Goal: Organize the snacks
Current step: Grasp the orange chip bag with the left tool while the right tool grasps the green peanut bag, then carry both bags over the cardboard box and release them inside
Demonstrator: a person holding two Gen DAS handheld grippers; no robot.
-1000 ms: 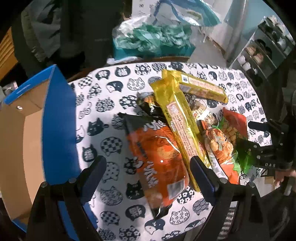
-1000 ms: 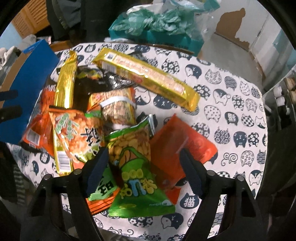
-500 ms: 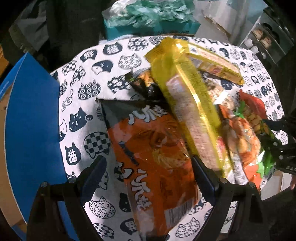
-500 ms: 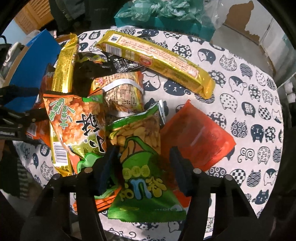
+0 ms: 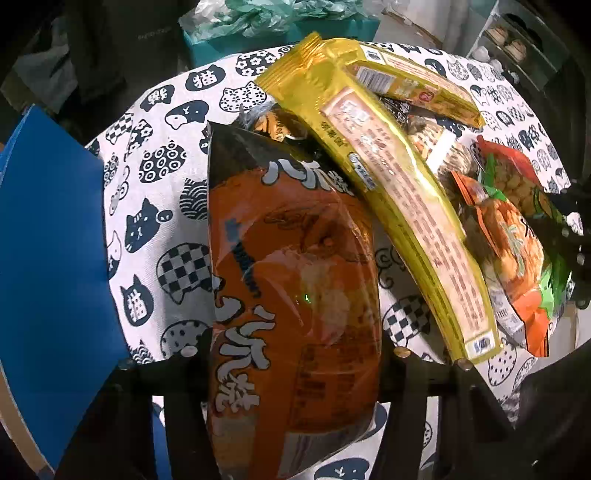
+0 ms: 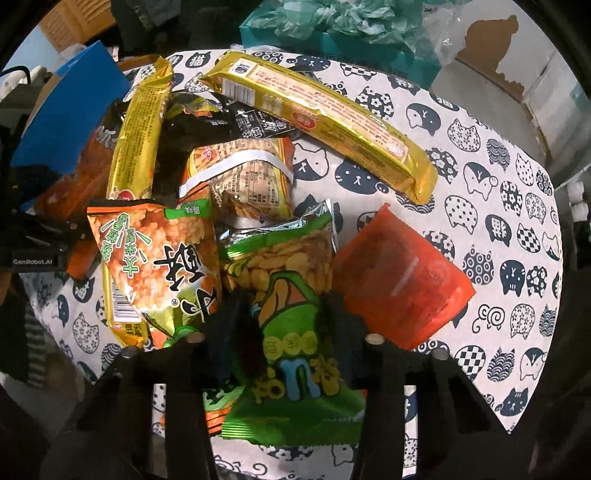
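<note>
An orange and black snack bag (image 5: 295, 277) lies on the cat-print tablecloth (image 5: 155, 206). My left gripper (image 5: 295, 354) straddles it from above, and its jaws are closing, their sides against the bag. In the right wrist view a green peanut bag (image 6: 291, 280) sits at the front of the snack pile. My right gripper (image 6: 288, 325) is closing on that bag, and its fingers (image 6: 236, 321) pinch its middle. A long gold pack (image 5: 399, 206) leans across the orange bag's right edge.
An open blue cardboard box (image 5: 48, 258) stands left of the pile, at the table edge. The pile also holds a second gold pack (image 6: 321, 122), an orange rice-cracker bag (image 6: 155, 258) and a red pouch (image 6: 402, 280). Teal plastic bags (image 6: 332, 26) lie behind the table.
My left gripper sank onto the orange bag and its jaws narrowed against it. The right gripper's jaws drew in from wide apart until they pinched the green bag.
</note>
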